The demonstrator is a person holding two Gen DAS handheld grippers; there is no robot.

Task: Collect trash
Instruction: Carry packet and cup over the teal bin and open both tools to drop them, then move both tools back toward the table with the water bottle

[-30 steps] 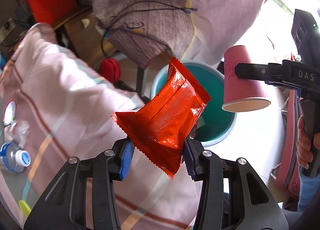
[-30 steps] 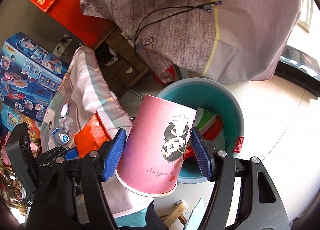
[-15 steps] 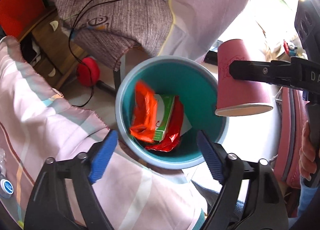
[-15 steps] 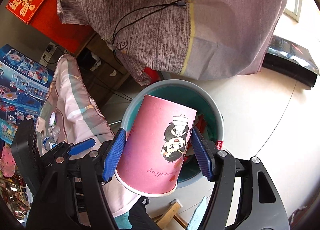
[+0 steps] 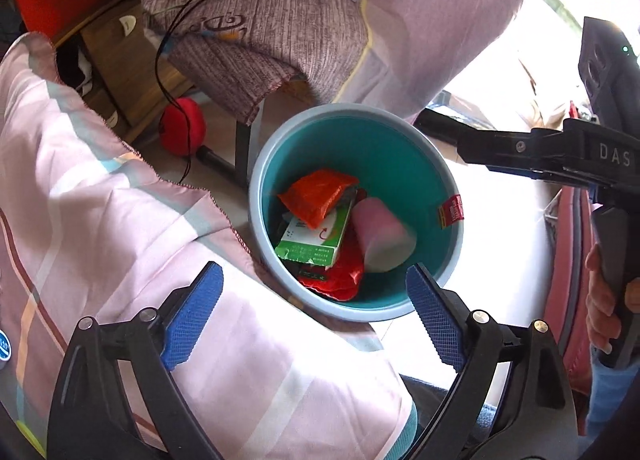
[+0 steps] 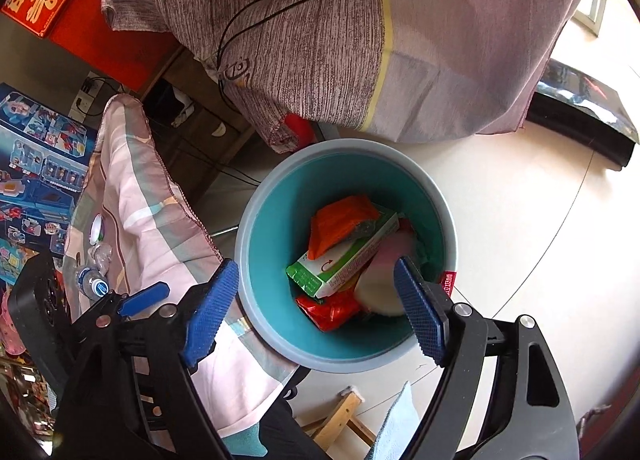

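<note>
Down on the pale floor (image 6: 520, 219) stands the big teal trash bucket (image 6: 276, 219), close to the hanging edge of a pink striped cloth (image 5: 120, 240) and just below a grey-purple cloth (image 6: 320, 39). All the trash picked up so far now lies inside the bucket. A pink paper cup (image 5: 382, 236) lies on its side at the bottom, toward the bucket's right wall. Next to it is a green and white carton (image 5: 314, 238), and an orange snack bag (image 5: 316, 195) rests on top of the carton. A red wrapper (image 5: 340, 272) peeks out from under them. The left gripper (image 5: 312, 312) hangs over the near rim with its blue pads wide apart and nothing between them; its jaws have just been opening. The right gripper (image 6: 316, 312) is also over the bucket, its jaws have just been opening too, and it holds nothing, with the cup lying loose below it. So the dropping step looks done for these two things. Next, I think, both hands need to lift away from the bucket and go find more trash. A crushed clear bottle (image 6: 94, 282) lies up on the pink striped cloth, near its left edge, and it may be a good one to grab. The jaws are already wide enough for it.
</note>
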